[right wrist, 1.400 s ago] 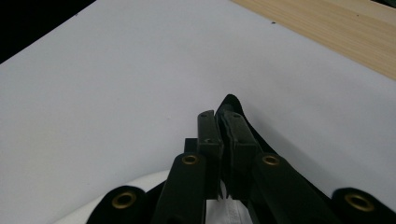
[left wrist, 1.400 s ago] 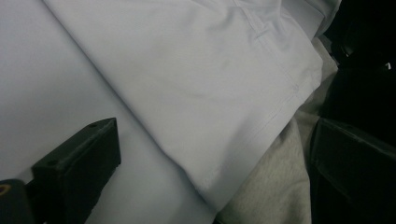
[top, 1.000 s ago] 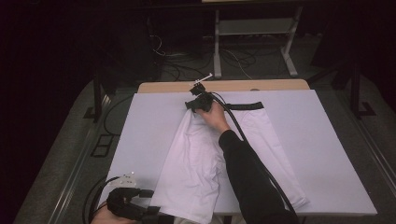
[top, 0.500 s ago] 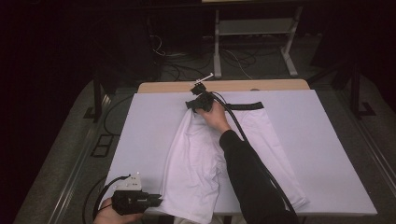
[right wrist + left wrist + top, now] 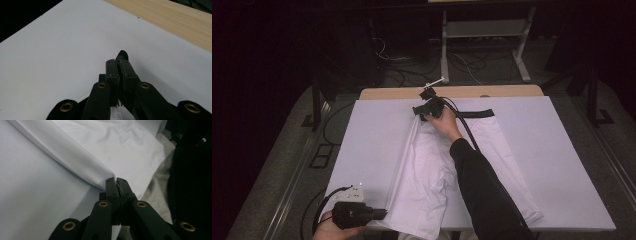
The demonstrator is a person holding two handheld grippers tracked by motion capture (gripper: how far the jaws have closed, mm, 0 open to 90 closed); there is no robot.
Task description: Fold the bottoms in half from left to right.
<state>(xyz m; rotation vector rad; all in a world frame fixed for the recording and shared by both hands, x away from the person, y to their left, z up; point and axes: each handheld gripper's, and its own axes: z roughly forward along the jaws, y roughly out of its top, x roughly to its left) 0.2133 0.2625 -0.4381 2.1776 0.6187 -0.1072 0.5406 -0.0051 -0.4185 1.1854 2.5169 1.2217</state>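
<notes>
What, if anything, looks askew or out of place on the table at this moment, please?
The white garment lies skewed: its left half is folded over diagonally, creased and bunched, and its near hem hangs over the table edge. The left gripper and right gripper each pinch an end of it.

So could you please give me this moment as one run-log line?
left gripper: jaws shut on white cloth garment near hem | right gripper: jaws shut on black waistband
</notes>
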